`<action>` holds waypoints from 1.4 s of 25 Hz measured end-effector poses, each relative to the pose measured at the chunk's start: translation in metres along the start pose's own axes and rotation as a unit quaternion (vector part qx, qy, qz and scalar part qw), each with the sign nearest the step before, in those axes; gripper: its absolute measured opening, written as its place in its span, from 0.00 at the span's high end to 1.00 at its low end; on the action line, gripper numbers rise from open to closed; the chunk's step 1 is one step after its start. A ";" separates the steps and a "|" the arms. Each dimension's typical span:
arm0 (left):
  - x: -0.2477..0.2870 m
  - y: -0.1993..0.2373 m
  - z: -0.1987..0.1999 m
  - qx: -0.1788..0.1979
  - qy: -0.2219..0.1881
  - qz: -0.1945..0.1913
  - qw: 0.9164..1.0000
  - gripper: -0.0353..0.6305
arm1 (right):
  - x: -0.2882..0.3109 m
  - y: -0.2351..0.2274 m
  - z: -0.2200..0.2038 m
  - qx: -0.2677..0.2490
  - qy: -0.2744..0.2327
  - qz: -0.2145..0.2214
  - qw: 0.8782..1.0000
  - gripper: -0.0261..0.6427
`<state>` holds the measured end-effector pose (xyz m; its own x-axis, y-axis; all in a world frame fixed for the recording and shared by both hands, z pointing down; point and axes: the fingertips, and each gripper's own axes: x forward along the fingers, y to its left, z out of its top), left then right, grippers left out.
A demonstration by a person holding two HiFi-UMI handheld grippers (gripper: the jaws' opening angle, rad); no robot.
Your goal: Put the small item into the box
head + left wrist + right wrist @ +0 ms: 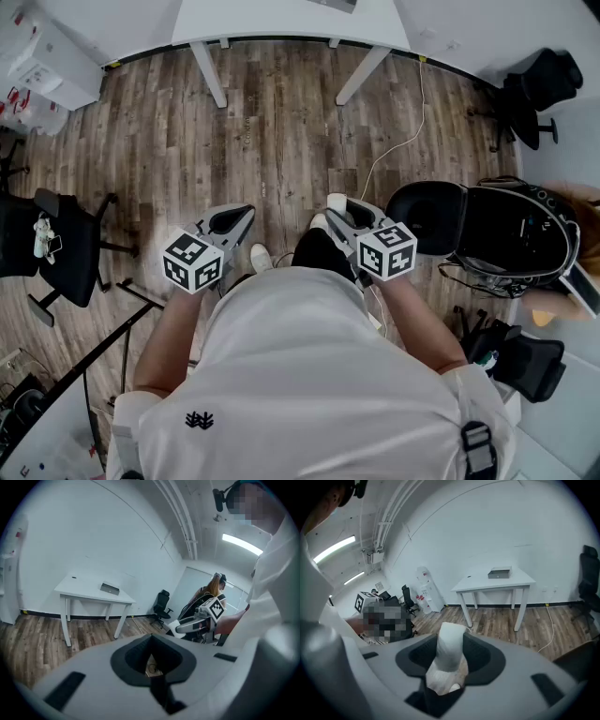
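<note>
**Hidden or unclear.**
- Head view: the person's white shirt [309, 375] fills the lower half and covers whatever lies under it.
- Both hands sit behind the marker cubes and do not show.
- The white table [281, 19] is cut by the top edge. Only a sliver of the grey box shows there.
- The small item's lower end sinks into the right gripper's throat. What kind of thing it is cannot be told.
- A mosaic patch covers part of each gripper view.

**Left gripper** [239, 217]. Held over the wood floor [281, 122], in front of the person. The fingers [131, 656] are closed tip to tip, with nothing between them. A small gap behind the tips shows only floor.

**Right gripper** [339, 208]. Held level with the left, just beside it. The fingers [483, 656] stand wide and clamp the small item [450, 653]. It is white, soft-looking and upright, and its top rises above the fingers.

**Box** [500, 573]. Grey, low and flat, it sits on the table across the room, well apart from both grippers.

**Other.** A black office chair [56, 244] stands to the person's left.
</note>
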<state>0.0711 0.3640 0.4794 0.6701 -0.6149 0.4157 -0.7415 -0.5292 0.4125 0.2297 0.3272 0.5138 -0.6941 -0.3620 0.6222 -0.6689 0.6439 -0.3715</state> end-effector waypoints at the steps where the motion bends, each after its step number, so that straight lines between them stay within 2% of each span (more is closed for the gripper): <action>1: -0.002 0.002 -0.002 -0.001 0.001 0.001 1.000 0.94 | 0.001 0.002 -0.002 0.003 0.002 -0.001 1.000 0.70; 6: -0.002 0.010 -0.007 -0.010 0.004 -0.001 1.000 0.94 | 0.006 0.001 -0.006 0.013 0.014 -0.004 1.000 0.70; 11: 0.018 0.030 0.006 -0.012 0.017 -0.007 1.000 0.94 | 0.028 -0.019 0.016 0.025 0.007 -0.004 1.000 0.70; 14: 0.030 0.041 0.028 -0.005 0.020 -0.009 1.000 0.94 | 0.045 -0.035 0.038 0.040 -0.006 -0.001 0.999 0.70; 22: 0.083 0.084 0.106 0.052 0.022 -0.001 0.998 0.94 | 0.082 -0.084 0.104 0.057 -0.047 0.016 0.997 0.70; 30: 0.172 0.106 0.147 0.059 0.034 -0.019 0.997 0.94 | 0.102 -0.163 0.141 0.080 -0.059 0.009 0.995 0.70; 35: 0.190 0.141 0.166 0.064 0.031 -0.044 0.997 0.94 | 0.127 -0.181 0.156 0.090 -0.047 -0.018 0.995 0.70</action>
<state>0.0886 0.0757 0.4821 0.7308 -0.5280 0.4326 -0.6752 -0.6521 0.3448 0.2210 0.0593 0.5527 -0.6854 -0.4498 0.5726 -0.7244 0.5012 -0.4733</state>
